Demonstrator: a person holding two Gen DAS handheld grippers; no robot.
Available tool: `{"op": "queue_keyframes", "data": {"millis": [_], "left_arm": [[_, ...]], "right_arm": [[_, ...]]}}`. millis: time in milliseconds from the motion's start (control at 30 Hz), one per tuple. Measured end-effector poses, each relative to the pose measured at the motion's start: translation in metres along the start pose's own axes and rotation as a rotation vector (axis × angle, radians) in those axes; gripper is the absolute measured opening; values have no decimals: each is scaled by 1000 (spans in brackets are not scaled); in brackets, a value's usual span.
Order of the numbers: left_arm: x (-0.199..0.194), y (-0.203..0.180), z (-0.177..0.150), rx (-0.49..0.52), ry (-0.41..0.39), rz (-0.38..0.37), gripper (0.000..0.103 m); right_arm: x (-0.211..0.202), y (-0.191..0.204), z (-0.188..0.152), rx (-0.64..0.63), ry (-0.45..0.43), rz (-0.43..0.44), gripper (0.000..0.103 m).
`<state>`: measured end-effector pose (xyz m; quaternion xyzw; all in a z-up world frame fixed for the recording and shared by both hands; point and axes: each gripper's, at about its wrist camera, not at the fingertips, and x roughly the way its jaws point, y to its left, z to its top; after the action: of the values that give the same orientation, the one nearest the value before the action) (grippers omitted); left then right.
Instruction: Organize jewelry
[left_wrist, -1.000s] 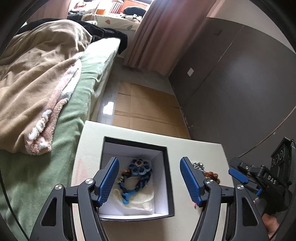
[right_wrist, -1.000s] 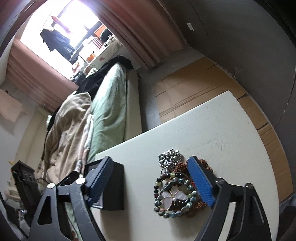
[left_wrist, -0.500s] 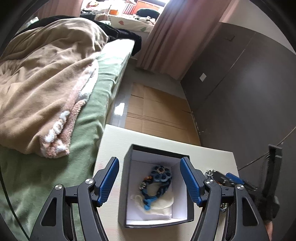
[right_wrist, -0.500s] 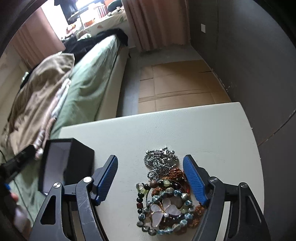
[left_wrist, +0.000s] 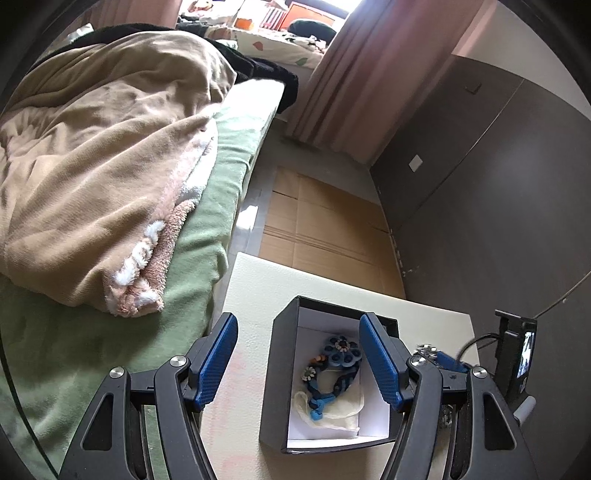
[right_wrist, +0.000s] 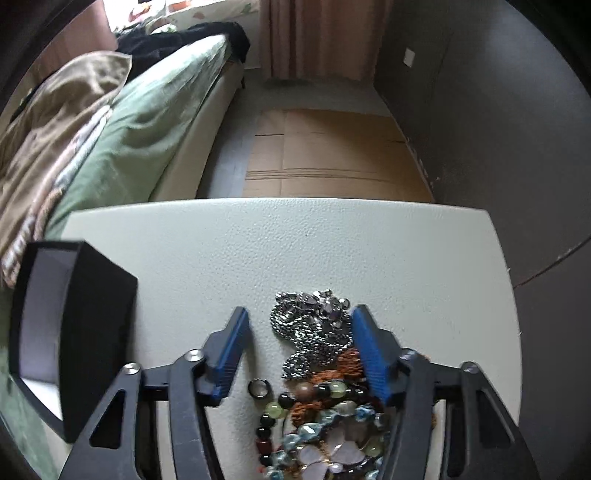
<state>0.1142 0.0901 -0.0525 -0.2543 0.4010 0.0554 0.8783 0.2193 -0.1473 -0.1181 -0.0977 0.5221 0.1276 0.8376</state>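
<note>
An open black box (left_wrist: 280, 373) with a white lining stands on the white table (left_wrist: 258, 295); a blue flower bracelet (left_wrist: 334, 363) lies inside it. My left gripper (left_wrist: 299, 356) is open and empty, held above the box. My right gripper (right_wrist: 299, 350) is open, low over a jewelry pile, its fingers on either side of a silver chain (right_wrist: 314, 328). Beaded bracelets (right_wrist: 325, 428) lie closer to the camera between the jaws. The box also shows in the right wrist view (right_wrist: 70, 325) at the left.
A bed with a green sheet (left_wrist: 207, 229) and a tan blanket (left_wrist: 96, 155) runs along the table's left side. Cardboard (right_wrist: 332, 147) covers the floor beyond the table. A dark wall (left_wrist: 498, 206) stands to the right.
My left gripper has drifted left and back, so the box now sits under its right finger. My right gripper has turned and dropped lower over the pile, with the silver chain now between its fingers.
</note>
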Motion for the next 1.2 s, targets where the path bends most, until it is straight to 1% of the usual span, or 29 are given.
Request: {"op": "queue_keyframes", "data": {"millis": [33,67,100,167,267,500,700,800,933,1000,1067,1133,1167,1200], "left_arm": [[0,-1,0,1,1,0,69],[1,-2,-1,2,2,-1,69],[1,-3,-1,4,3,-2,69],[1,-8,-3,14,3,-4,69],[0,-17,-5,36,-2,-12,69],[3,-44,-14,79,10,-50,69],[4,-81,-26,173,24,-92,69],[6,-105,-33,233,47,-115,69],[12,-130,-43,299,81,-134,68],[17,-142,-47,328,113,-139,60],[24,-155,-52,366,148,-132,57],[31,-167,-56,402,174,-111,52],[35,-171,-58,415,189,-105,48],[39,-177,-61,431,214,-104,47]], "right_arm": [[-1,-1,0,2,6,13,35],[-3,-3,0,2,5,19,18],[-4,-7,-2,10,9,39,18],[-8,-13,-3,31,1,83,8],[-20,-25,-5,74,-22,162,6],[-62,-58,-10,188,-131,312,6],[-95,-83,-10,256,-229,389,6],[-112,-99,-11,283,-281,413,6],[-129,-116,-12,311,-328,431,6],[-133,-124,-13,321,-341,430,6],[-135,-131,-16,331,-347,435,6],[-137,-139,-18,345,-353,436,6],[-137,-142,-19,350,-355,439,6],[-139,-146,-20,357,-359,439,6]]}}
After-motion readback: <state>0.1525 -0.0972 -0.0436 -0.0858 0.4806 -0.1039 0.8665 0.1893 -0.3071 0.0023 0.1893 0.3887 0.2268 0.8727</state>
